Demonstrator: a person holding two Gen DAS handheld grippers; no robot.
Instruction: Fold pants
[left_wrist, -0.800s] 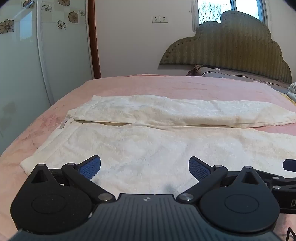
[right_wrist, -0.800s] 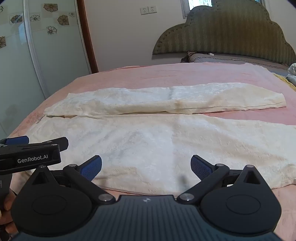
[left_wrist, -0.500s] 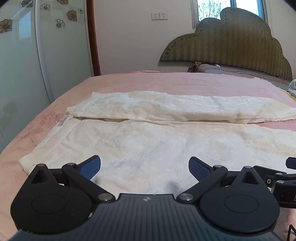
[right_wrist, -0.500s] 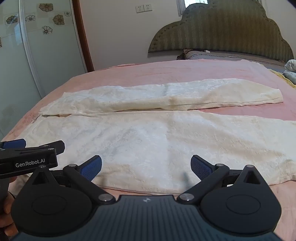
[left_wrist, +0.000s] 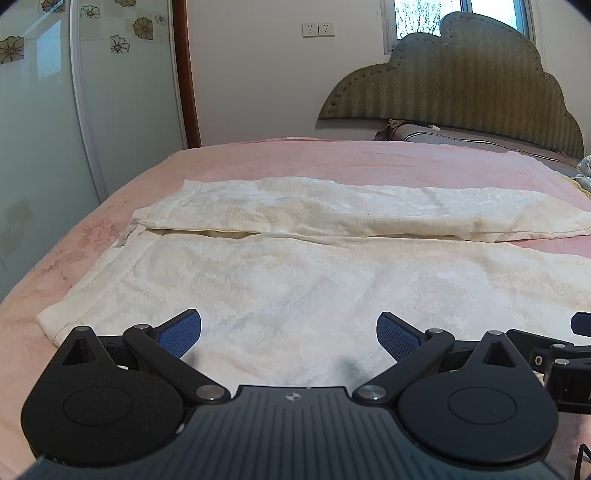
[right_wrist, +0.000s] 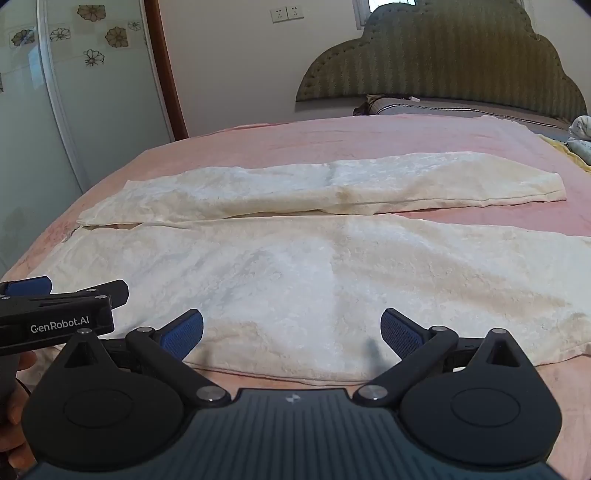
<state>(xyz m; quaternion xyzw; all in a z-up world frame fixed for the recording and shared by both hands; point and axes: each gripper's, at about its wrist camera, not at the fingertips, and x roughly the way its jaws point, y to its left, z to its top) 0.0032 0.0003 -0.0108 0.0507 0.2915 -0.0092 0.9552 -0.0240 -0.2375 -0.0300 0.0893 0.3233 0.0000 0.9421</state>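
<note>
"GenRobot.AI" is printed in white on the left claw (right_wrist: 62, 295) (black, blue ribbed pads). Both it and the right claw (right_wrist: 291, 332) gape wide, holding nothing, above the near edge of the pink bed (right_wrist: 332, 147), where textured cream pants (right_wrist: 314, 273) lie flat.

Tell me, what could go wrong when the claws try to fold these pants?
Both claws, left claw and right claw, are open above the near leg of the cream pants. Two possible risks:
1. The fabric lies flat on the pink bed, so a pinch might also catch the sheet.
2. The claws sit close together; they could bump.
</note>
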